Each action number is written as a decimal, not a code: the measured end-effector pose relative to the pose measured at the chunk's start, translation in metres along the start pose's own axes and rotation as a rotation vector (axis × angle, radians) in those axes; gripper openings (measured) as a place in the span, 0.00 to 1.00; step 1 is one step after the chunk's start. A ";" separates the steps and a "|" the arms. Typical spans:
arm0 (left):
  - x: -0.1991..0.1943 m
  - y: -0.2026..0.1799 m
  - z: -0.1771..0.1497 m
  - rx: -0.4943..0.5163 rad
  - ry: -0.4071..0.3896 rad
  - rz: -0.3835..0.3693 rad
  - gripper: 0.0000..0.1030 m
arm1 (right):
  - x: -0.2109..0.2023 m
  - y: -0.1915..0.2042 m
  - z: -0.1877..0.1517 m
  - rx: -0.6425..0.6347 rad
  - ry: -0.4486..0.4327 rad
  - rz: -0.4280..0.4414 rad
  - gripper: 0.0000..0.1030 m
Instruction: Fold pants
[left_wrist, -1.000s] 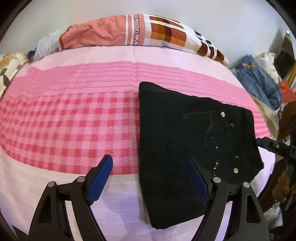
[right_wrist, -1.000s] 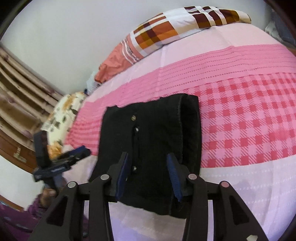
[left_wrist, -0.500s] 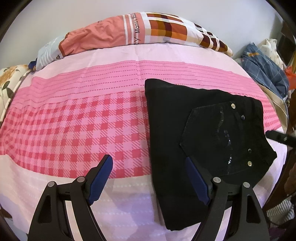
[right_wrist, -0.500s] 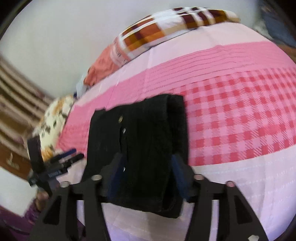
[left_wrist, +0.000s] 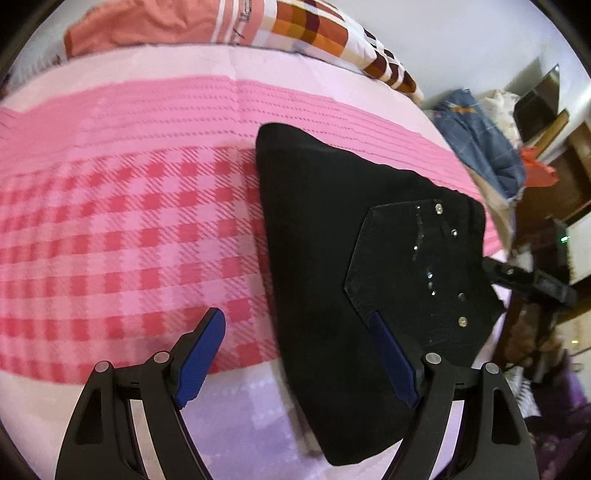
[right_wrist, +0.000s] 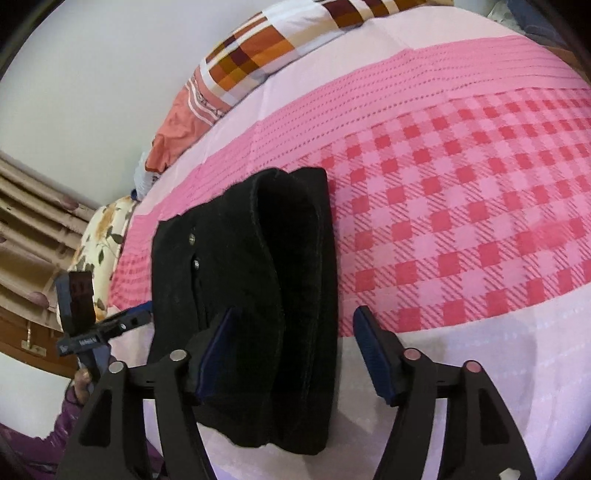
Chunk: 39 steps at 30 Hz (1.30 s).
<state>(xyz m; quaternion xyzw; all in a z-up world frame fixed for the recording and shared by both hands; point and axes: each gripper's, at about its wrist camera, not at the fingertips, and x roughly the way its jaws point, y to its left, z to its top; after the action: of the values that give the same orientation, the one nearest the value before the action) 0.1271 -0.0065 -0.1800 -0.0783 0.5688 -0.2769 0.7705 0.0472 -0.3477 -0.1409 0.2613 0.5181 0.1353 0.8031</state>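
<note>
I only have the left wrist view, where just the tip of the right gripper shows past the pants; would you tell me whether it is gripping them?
Observer: No. In the right wrist view the right gripper is open, with one finger above the pants and the other above the pale sheet.
Operator: Thank you. How does the fold look from that side?
Observer: At the far end the layers bulge into a rounded loop and are not pressed flat.
Operator: What lies past the left gripper?
Observer: A floral pillow sits at the bed's edge, beyond the left gripper.
</note>
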 end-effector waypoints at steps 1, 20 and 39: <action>0.002 0.003 0.003 -0.007 0.006 -0.025 0.78 | 0.002 -0.001 0.001 0.004 0.004 0.007 0.62; 0.018 0.006 0.030 0.030 0.150 -0.355 0.89 | 0.017 -0.022 0.022 0.006 0.103 0.261 0.67; 0.021 -0.016 0.025 0.108 0.152 -0.276 0.98 | 0.036 -0.018 0.021 -0.043 0.154 0.338 0.28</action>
<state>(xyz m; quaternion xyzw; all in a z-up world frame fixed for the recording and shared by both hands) 0.1492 -0.0353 -0.1819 -0.0929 0.5937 -0.4154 0.6828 0.0801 -0.3505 -0.1714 0.3163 0.5236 0.2990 0.7324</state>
